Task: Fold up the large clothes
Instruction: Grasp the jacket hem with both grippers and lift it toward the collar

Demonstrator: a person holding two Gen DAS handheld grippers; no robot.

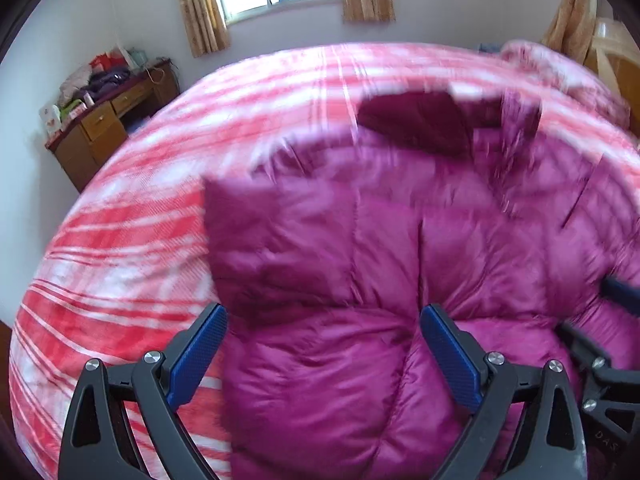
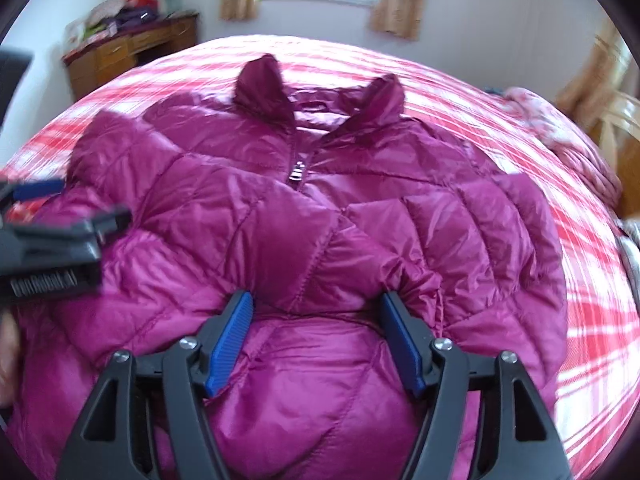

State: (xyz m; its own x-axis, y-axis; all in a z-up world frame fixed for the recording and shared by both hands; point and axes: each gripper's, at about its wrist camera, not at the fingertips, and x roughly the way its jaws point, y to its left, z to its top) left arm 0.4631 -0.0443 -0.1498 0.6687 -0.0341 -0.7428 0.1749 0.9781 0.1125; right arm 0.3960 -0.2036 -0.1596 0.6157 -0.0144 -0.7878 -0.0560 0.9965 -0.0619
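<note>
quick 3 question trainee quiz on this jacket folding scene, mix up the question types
1. True or false: the magenta quilted puffer jacket lies on a red and white plaid bedspread.
2. The jacket's metal zipper pull sits: A) near the collar B) at the hem C) on a sleeve
3. Fill in: the right tongs are ____ over the jacket.

Key: 1 true; 2 A; 3 open

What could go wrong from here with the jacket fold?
1. Both claws, left and right, stand open over the puffy magenta jacket; its slick quilted shell may slip from a shallow pinch.
2. The sleeve folded across the front looks loose and could spring back open.
3. The left claw sits close beside the right, so they may collide.
</note>
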